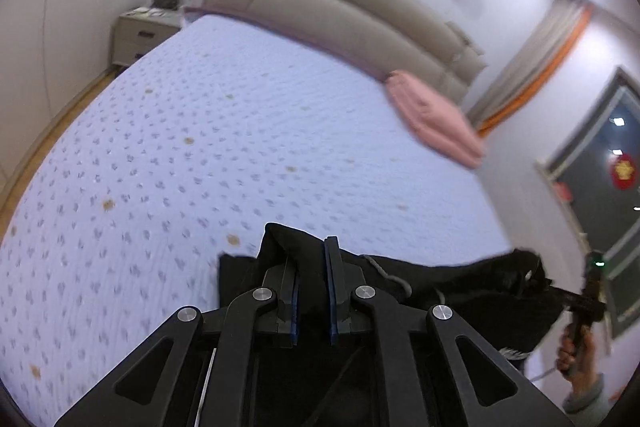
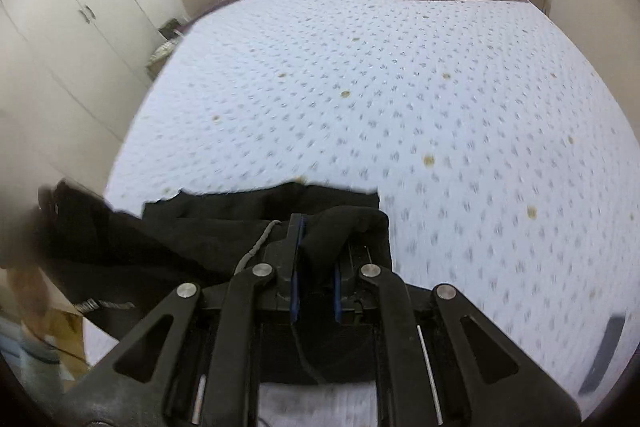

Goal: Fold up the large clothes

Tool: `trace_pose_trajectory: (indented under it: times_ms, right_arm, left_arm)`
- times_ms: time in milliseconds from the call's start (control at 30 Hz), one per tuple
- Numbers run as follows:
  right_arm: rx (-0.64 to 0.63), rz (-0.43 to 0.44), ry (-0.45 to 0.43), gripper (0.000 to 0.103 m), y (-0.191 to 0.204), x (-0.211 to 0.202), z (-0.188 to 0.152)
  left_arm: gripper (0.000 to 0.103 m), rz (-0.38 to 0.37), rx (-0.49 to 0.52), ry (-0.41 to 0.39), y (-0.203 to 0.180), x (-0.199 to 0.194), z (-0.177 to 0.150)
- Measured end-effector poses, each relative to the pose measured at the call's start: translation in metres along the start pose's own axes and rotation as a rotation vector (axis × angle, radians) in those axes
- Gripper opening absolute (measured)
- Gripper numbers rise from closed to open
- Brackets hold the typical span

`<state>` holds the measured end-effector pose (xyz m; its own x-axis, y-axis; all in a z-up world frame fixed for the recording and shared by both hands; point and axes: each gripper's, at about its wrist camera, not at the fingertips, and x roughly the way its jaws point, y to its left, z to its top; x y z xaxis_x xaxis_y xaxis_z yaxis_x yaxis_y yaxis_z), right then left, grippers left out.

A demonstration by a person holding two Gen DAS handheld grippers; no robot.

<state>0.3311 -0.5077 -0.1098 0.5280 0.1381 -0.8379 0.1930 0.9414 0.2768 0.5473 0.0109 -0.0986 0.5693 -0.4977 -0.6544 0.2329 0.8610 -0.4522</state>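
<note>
- Left wrist view: the left claw [image 1: 313,263] is clenched on a bunched corner of the black garment [image 1: 460,287]. The cloth rises out of the jaws at 12 o'clock and stretches away toward 3 o'clock.
- At 4 o'clock the right claw [image 1: 536,277] grips the far end of the same span, carried by the person's hand [image 1: 576,351]. The garment hangs between the two claws, above the near edge of the bed [image 1: 200,131].
- A folded pink blanket [image 1: 432,119] lies at 2 o'clock by the headboard [image 1: 340,11], well apart from the work.
- Right wrist view: the right claw [image 2: 316,247] is clenched on a second bunched corner. The black garment [image 2: 200,239] spreads toward 9 o'clock, where the picture is blurred. A grey drawstring [image 2: 256,247] trails just beside the left finger.
- Handling judgement: the fabric is soft and limp and sags between grips. It appears fairly thick, so moderately heavy, and not slippery or fragile.
- Hold at corners or hem ends, keep the span taut, and keep the drawstring clear of the jaws.
</note>
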Motion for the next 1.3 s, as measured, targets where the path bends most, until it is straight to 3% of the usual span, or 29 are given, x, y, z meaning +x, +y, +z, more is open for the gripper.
trace_pose_trajectory:
  times_ms: [167,233,333,533,600,667,733,833,900,933,1000,1167,1233,1300]
  right_arm:
    - [0.004,-0.075,0.12,0.011,-0.005,0.103,0.01]
    - [0.018,-0.097,0.176,0.012,-0.013,0.142,0.002]
    - [0.045,-0.082,0.229,0.013,-0.021,0.175,-0.01]
    - [0.067,-0.054,0.263,0.015,-0.024,0.175,-0.005]
    - [0.107,-0.025,0.257,0.017,-0.033,0.169,0.004]
    - [0.155,-0.003,0.248,0.019,-0.043,0.154,0.012]
    - [0.21,0.032,0.253,0.023,-0.051,0.142,0.018]
    - [0.279,0.136,0.257,0.034,-0.058,0.124,0.023]
    - [0.298,0.186,0.248,0.043,-0.059,0.114,0.022]
    - [0.286,0.178,0.234,0.057,-0.057,0.105,0.021]
    - [0.25,0.145,0.199,0.068,-0.053,0.09,0.019]
    - [0.103,0.084,0.107,0.078,-0.039,0.073,0.013]
    - [0.049,0.085,0.111,0.078,-0.037,0.091,0.011]
    - [0.004,0.086,0.121,0.078,-0.037,0.112,0.011]
  left_arm:
    - [0.014,0.14,-0.047,0.189,0.038,0.121,-0.013]
    - [0.014,0.151,-0.068,0.273,0.053,0.159,-0.031]
    - [0.015,0.135,-0.078,0.299,0.061,0.179,-0.048]
    - [0.016,0.127,-0.067,0.301,0.062,0.166,-0.028]
    - [0.019,0.09,-0.094,0.263,0.063,0.148,-0.011]
    - [0.022,-0.009,-0.165,0.218,0.07,0.122,0.007]
    - [0.032,-0.09,-0.205,0.187,0.077,0.1,0.023]
    - [0.059,-0.038,-0.181,0.08,0.085,0.067,0.043]
    - [0.063,0.0,-0.168,0.06,0.091,0.056,0.049]
    - [0.063,0.016,-0.157,0.063,0.092,0.056,0.049]
    - [0.065,0.025,-0.132,0.094,0.094,0.062,0.043]
    - [0.065,0.024,-0.061,0.248,0.092,0.114,0.011]
    - [0.065,0.056,-0.015,0.223,0.089,0.127,0.001]
    - [0.065,0.041,0.015,0.222,0.086,0.135,-0.002]
